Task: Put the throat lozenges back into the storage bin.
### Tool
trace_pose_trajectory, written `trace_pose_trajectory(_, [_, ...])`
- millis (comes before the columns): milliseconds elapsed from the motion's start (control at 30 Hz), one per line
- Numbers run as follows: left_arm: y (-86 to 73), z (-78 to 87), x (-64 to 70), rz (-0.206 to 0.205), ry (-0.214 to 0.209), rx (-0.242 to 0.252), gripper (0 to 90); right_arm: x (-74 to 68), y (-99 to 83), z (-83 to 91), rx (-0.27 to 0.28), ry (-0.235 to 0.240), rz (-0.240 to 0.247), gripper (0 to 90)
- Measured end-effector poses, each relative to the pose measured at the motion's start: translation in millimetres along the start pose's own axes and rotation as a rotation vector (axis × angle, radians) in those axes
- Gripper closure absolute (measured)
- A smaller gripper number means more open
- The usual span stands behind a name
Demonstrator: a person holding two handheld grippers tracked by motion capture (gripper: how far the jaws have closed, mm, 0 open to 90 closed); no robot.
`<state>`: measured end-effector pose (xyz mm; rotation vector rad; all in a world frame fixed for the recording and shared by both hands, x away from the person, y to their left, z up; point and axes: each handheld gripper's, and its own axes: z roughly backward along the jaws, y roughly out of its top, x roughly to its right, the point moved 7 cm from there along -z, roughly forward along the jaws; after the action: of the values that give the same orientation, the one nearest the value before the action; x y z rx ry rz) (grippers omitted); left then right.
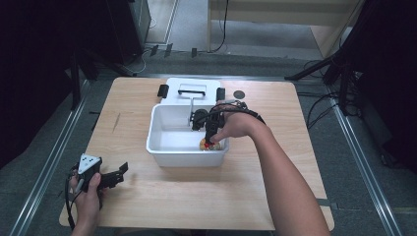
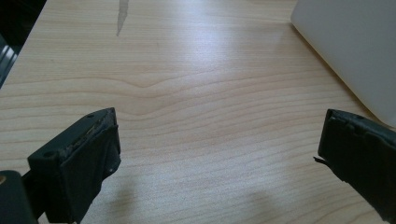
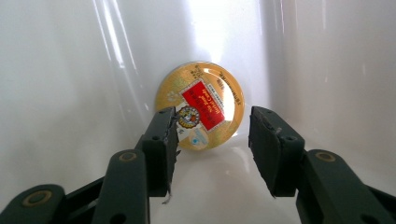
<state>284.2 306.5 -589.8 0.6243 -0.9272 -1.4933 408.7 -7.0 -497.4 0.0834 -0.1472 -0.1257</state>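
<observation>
A round gold tin (image 3: 205, 100) with a red label leans on edge in a corner of the white tub (image 3: 60, 70). My right gripper (image 3: 212, 140) is open just in front of it, one jaw overlapping the tin's lower left edge, the other apart from it. From above, the right gripper (image 1: 210, 140) reaches down into the tub (image 1: 187, 156) at its near right corner, over the tin (image 1: 205, 144). My left gripper (image 1: 120, 173) rests open over bare wood at the table's near left. Nothing lies between the wide-apart jaws of that left gripper (image 2: 219, 144).
A white unit with a black handle (image 1: 192, 90) stands behind the tub, and a thin metal rod (image 1: 192, 110) hangs over the tub's far side. A small black disc (image 1: 239, 94) lies at the back right. The tub wall (image 2: 355, 42) is right of the left gripper.
</observation>
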Motion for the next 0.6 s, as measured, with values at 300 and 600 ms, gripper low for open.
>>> trace_pose_trajectory(300, [0.0,0.0,-0.4,0.001,0.002,0.001,0.0,0.5,-4.6,14.0,0.026,0.001,-0.099,26.6])
trace_pose_trajectory(600, [-0.4,0.6,0.2,-0.003,0.006,-0.001,0.0,9.2,-12.0,32.3,0.058,-0.081,-0.209,12.4])
